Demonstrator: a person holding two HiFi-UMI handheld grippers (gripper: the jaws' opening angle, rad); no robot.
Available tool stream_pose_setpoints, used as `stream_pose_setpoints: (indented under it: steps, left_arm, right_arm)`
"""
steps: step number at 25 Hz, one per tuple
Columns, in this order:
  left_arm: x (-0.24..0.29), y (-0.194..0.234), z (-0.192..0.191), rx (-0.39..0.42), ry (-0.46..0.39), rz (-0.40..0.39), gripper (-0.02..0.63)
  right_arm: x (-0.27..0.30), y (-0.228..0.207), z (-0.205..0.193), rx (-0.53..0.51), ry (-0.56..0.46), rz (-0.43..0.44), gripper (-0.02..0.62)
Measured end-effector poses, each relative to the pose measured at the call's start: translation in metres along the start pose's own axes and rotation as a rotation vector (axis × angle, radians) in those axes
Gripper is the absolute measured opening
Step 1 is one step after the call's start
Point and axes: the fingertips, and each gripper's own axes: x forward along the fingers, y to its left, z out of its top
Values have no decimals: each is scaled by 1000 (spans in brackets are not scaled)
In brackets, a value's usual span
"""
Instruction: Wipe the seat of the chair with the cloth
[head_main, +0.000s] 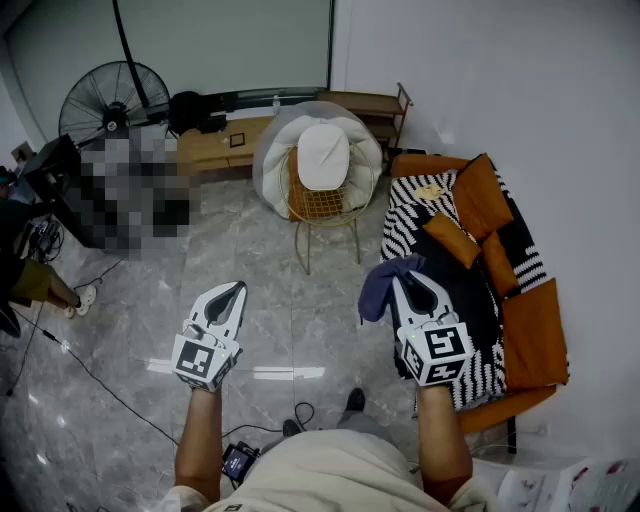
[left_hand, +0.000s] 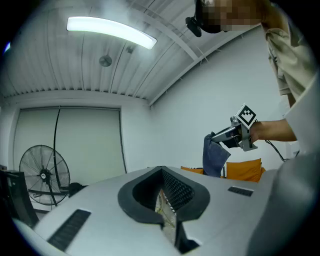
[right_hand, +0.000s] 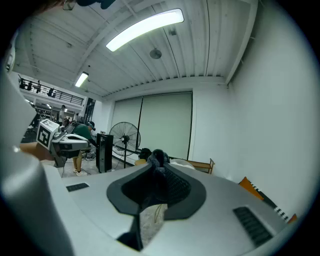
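Note:
The chair stands ahead on the marble floor: a gold wire frame with a white padded cushion against its back. Its wire seat shows below the cushion. My right gripper is shut on a dark blue cloth, which hangs from its tips, well short of the chair. The cloth bunches at the jaw tips in the right gripper view. My left gripper is held level beside it, shut and with nothing in it. In the left gripper view, the right gripper carries the cloth in mid-air.
A sofa with orange cushions and a black-and-white blanket lies close on the right. A standing fan, a low wooden bench and a wooden rack line the far wall. Cables cross the floor; a person's leg is at left.

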Motion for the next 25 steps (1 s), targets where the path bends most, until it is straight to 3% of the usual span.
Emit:
stream_pose_setpoints:
  steps: [9, 25]
  left_arm:
    - [53, -10, -12, 59, -14, -4, 15]
    - [151, -55, -3, 90, 67, 55, 15]
  right_arm:
    - [34, -52, -14, 15, 5, 32, 66]
    - [85, -157, -21, 72, -38, 143, 81]
